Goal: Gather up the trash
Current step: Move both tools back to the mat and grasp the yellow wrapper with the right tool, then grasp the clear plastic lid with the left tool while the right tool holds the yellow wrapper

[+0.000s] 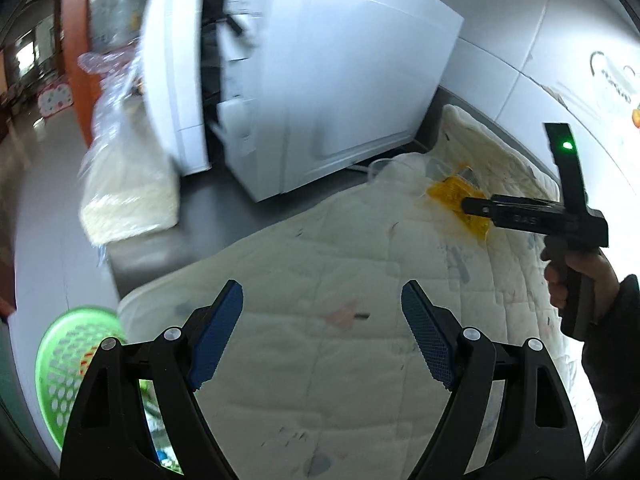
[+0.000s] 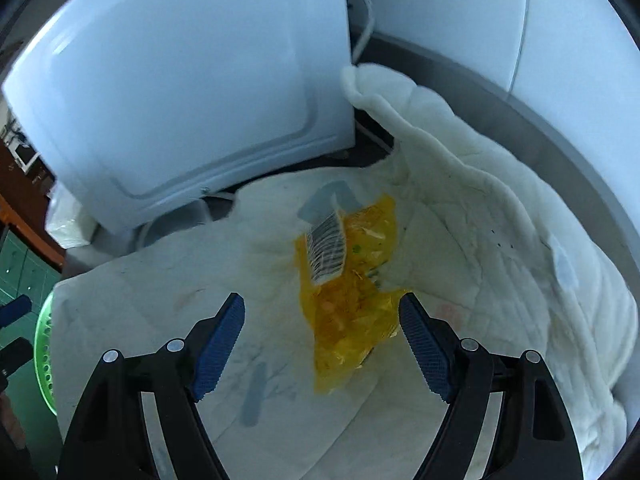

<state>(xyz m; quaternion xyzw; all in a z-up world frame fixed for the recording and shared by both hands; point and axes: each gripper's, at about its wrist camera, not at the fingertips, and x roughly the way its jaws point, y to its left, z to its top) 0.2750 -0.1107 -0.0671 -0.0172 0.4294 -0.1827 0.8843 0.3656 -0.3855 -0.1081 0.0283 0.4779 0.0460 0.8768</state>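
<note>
Crinkled yellow plastic snack wrapper [image 2: 352, 300] lying on quilted white blanket [image 2: 460, 220], just ahead of wide-open right gripper [image 2: 322, 320], apparently lined up to grab. Left gripper [image 1: 322, 312] gaping, empty, near perforated green plastic basket [image 1: 68, 364], presumably for trash.
</note>
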